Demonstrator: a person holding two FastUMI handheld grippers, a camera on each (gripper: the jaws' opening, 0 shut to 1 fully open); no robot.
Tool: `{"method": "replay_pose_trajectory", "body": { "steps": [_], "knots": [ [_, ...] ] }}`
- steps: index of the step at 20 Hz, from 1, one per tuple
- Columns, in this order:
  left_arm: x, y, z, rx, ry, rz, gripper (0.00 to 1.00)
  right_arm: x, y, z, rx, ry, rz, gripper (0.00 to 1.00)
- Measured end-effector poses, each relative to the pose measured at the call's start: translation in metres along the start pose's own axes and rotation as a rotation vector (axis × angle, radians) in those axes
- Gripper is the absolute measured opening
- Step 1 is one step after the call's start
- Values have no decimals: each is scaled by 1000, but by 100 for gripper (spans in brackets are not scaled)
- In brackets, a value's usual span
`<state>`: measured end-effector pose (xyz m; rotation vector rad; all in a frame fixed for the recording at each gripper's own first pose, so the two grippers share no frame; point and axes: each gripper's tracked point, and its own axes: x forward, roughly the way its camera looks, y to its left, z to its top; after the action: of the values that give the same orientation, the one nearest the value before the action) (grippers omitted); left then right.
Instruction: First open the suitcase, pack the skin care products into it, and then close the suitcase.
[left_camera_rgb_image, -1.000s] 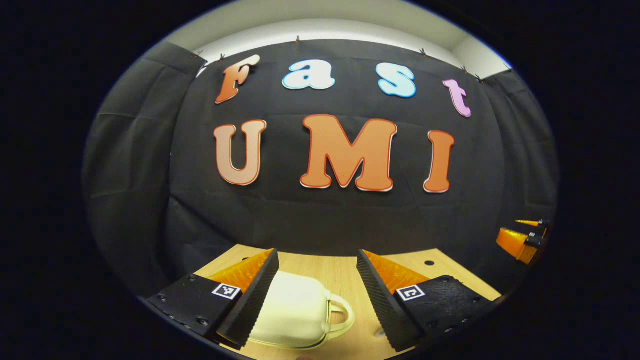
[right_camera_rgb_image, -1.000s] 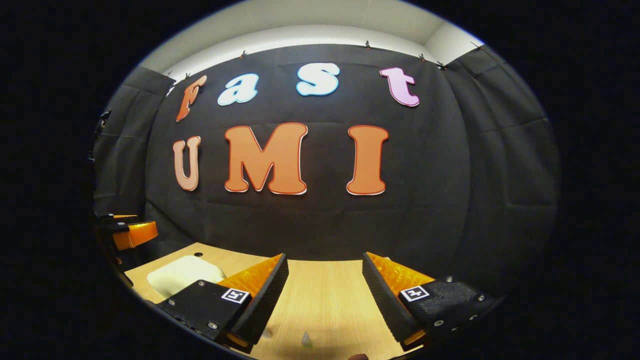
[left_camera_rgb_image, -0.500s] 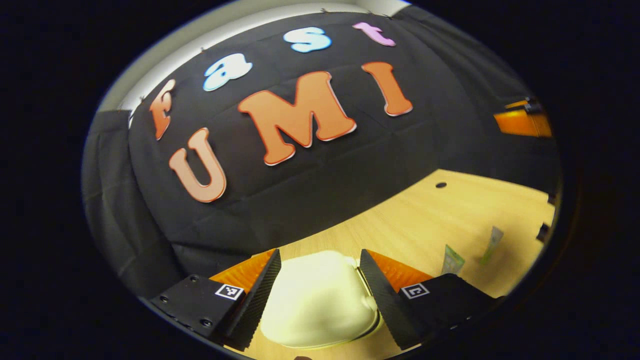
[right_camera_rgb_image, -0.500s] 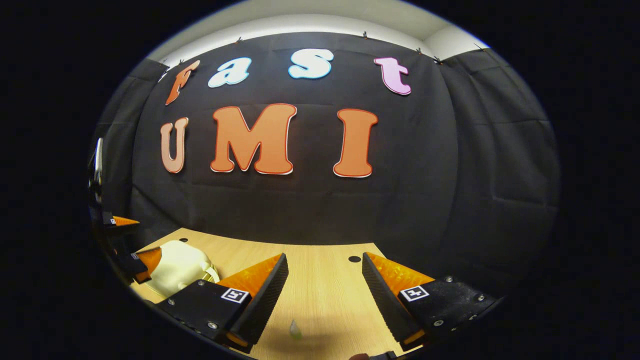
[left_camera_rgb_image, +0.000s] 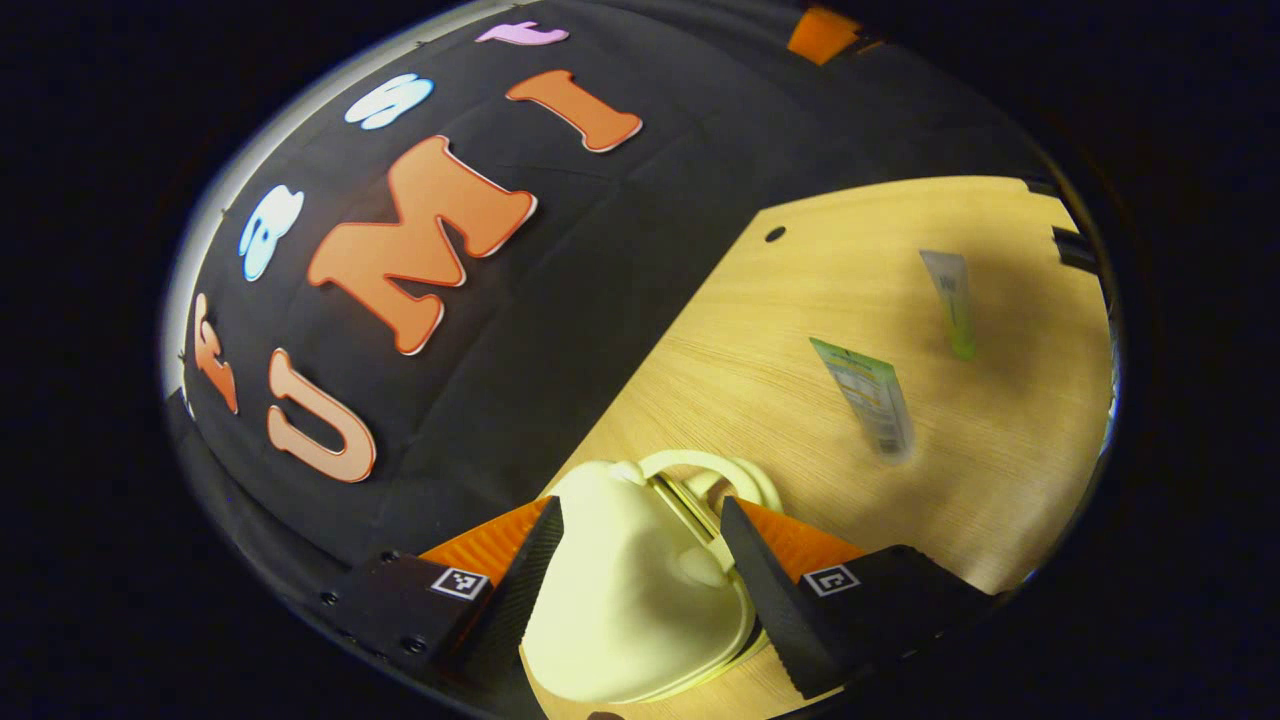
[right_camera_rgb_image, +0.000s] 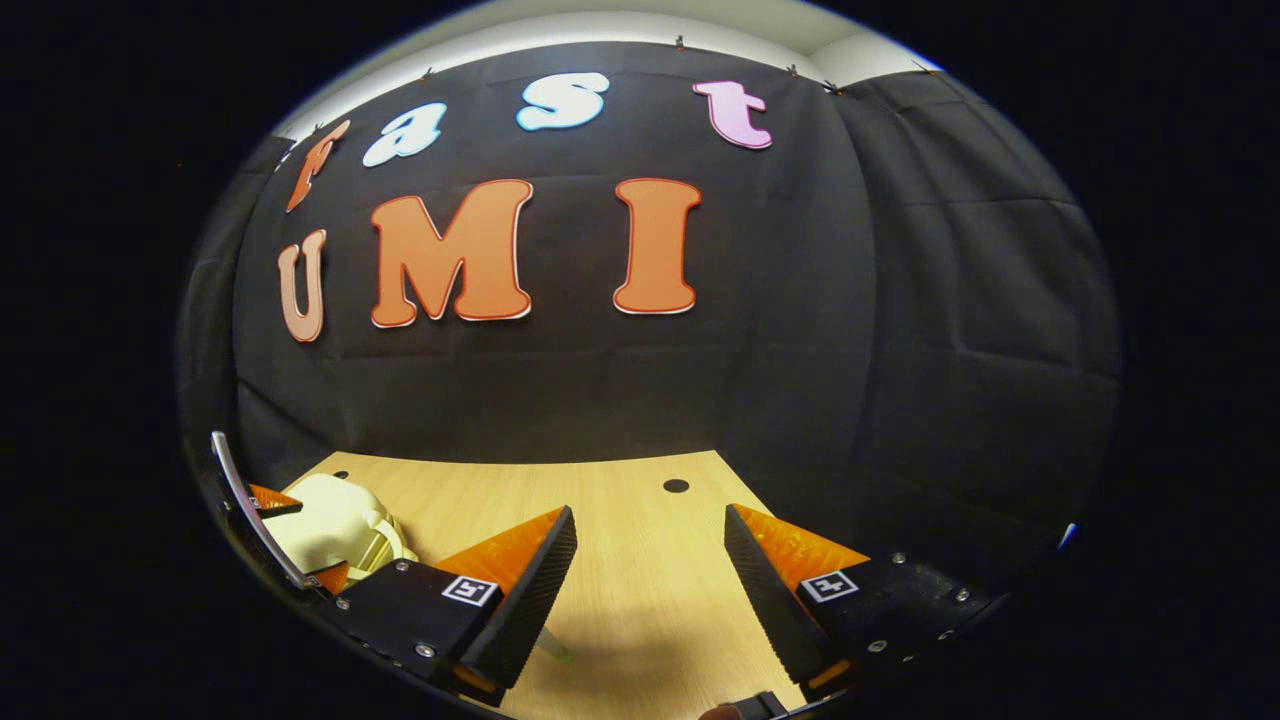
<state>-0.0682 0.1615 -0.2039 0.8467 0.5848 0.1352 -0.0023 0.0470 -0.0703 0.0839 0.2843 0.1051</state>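
The left gripper (left_camera_rgb_image: 640, 580) pinches the small cream suitcase (left_camera_rgb_image: 630, 600) on the counter (left_camera_rgb_image: 800, 330); its hard shell looks light and slippery. 2 soft tubes (left_camera_rgb_image: 865, 395) lie right. The right gripper (right_camera_rgb_image: 650, 580) hangs spread.

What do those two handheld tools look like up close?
Each tool, left and right, has two wedge-shaped fingers with ribbed inner faces, set on dark blocks fastened with small screws. Every block carries a square black-and-white marker.
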Motion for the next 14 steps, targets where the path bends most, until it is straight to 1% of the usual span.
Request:
{"method": "replay_pose_trajectory", "body": {
  "steps": [2, 4, 8, 10, 12, 14],
  "knots": [
    [10, -14, -4, 46, 31, -41, 98, 1, -11, -7, 16, 23, -22, 94],
    [21, -24, -10, 101, 55, -64, 98, 3, -23, -14, 35, 48, -43, 94],
    [44, -35, -26, 169, 122, -80, 98, 6, -44, -22, 84, 85, -88, 94],
    [53, -37, -31, 184, 146, -85, 98, 7, -49, -23, 99, 98, -101, 94],
    [60, -36, -33, 208, 170, -75, 97, 9, -51, -23, 99, 102, -105, 94],
    [73, -44, -38, 228, 190, -101, 74, 9, -54, -21, 91, 100, -107, 94]
  ]
}}
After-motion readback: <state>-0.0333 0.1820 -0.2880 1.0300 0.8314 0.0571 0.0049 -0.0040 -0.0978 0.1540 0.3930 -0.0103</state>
